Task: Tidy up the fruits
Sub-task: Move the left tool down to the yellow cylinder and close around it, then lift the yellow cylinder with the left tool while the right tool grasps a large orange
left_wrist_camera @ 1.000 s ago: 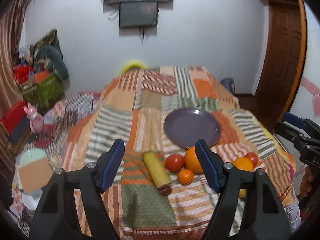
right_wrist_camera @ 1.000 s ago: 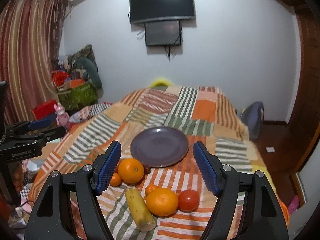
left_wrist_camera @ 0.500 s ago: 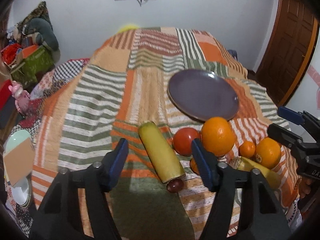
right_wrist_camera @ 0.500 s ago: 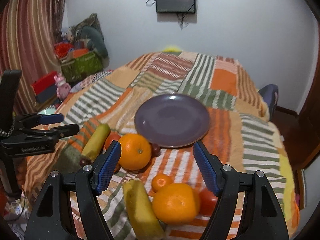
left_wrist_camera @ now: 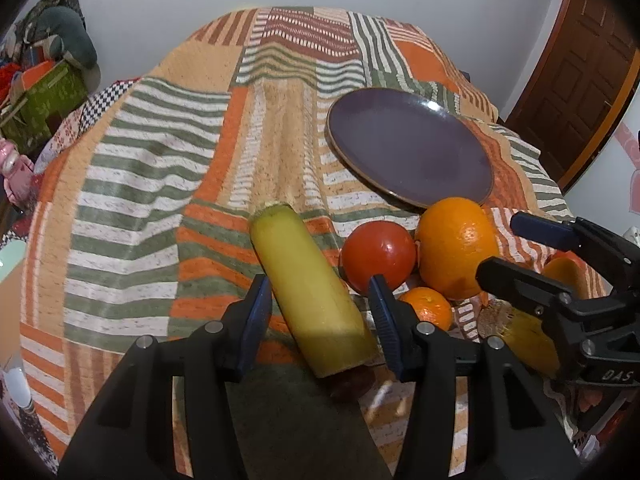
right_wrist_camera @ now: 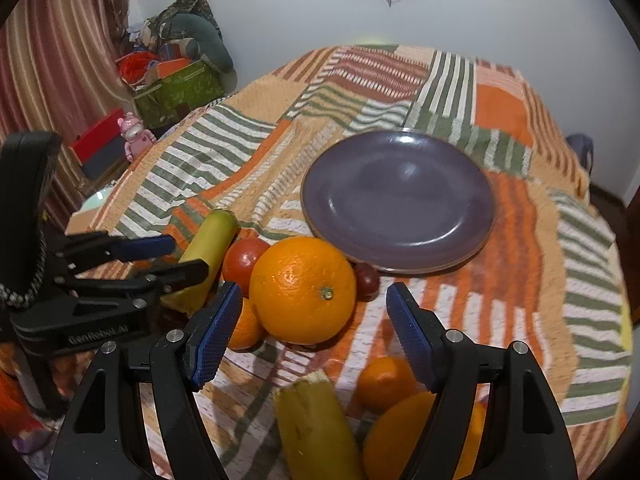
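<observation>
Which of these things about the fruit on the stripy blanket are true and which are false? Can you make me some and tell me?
1. The round purple plate has fruit on it. False: nothing lies on it.
2. The left gripper has its open jaws on either side of the long yellow-green cut fruit piece. True.
3. The red tomato sits next to the big round orange. True.
4. The right gripper is shut on the big round orange. False: its jaws are open, with the orange just ahead of them.
5. The fruit lies on a patchwork striped blanket. True.
</observation>
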